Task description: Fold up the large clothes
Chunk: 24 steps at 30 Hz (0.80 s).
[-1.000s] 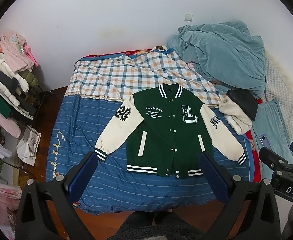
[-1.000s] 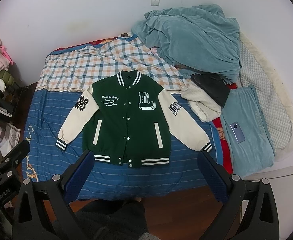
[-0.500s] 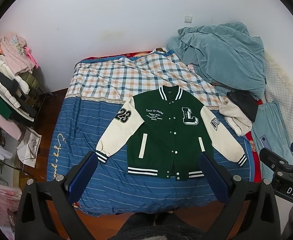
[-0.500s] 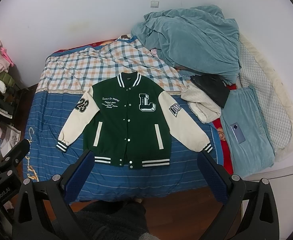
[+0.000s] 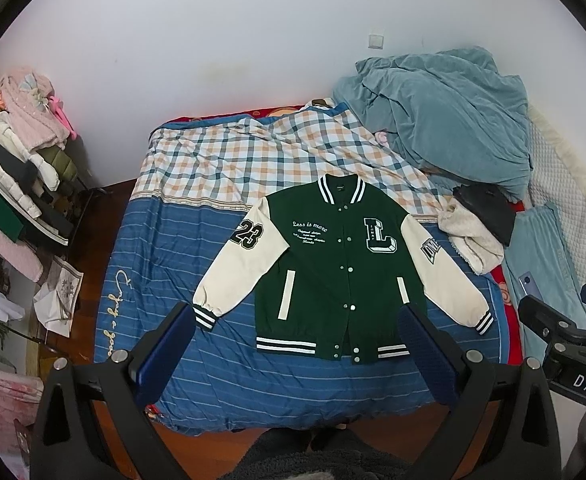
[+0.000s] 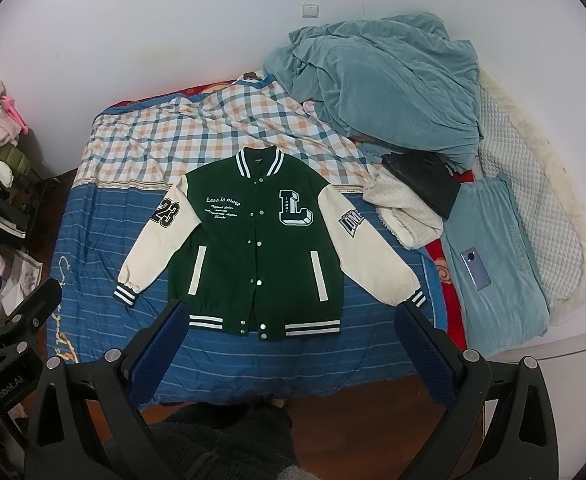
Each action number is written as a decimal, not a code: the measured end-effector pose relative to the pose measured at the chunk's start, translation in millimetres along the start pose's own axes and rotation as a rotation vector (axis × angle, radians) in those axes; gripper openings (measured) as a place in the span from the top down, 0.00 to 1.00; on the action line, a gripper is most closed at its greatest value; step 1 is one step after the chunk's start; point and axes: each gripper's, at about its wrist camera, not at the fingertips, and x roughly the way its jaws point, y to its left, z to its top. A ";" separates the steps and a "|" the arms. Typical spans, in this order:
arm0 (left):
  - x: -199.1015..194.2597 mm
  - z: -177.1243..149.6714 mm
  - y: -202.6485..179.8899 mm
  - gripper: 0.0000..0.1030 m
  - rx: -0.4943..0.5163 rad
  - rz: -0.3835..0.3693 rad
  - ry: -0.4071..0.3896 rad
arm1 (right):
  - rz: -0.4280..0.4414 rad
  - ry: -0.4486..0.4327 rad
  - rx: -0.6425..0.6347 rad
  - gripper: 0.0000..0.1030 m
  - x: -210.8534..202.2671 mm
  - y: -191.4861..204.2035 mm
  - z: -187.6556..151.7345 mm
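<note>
Ahead of both your claws, the jacket (image 5: 333,276) lies flat on the bed (image 5: 141,248), unfolded.
Your left claw (image 5: 297,344) is spread wide, empty, its tips framing the hem; clothes (image 5: 17,184) pile far to its left. Your right claw (image 6: 289,336) gapes too, holding nothing, a blanket (image 6: 381,88) beyond its right finger, a phone (image 6: 475,268) right of it.

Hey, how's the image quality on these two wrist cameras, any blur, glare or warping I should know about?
Left wrist view: sharp, evenly lit, no glare; the varsity jacket lettering reads clearly, though fisheye bends the bed edges and blacks out the corners. Right wrist view: equally sharp and soft-shadowed, the same barrel warp; the phone shows no glare.
</note>
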 end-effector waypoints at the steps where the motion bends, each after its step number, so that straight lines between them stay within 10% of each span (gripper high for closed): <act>1: 0.2 1.7 0.2 0.00 0.000 0.000 -0.001 | -0.001 0.000 0.000 0.00 0.7 0.5 -0.4; 18: 5.3 13.7 0.6 0.00 0.012 -0.009 -0.007 | 0.001 0.003 0.008 0.00 -3.4 11.1 6.6; 24: 27.3 18.5 15.5 0.00 0.025 0.054 -0.131 | 0.055 -0.032 0.095 0.00 13.5 15.6 10.8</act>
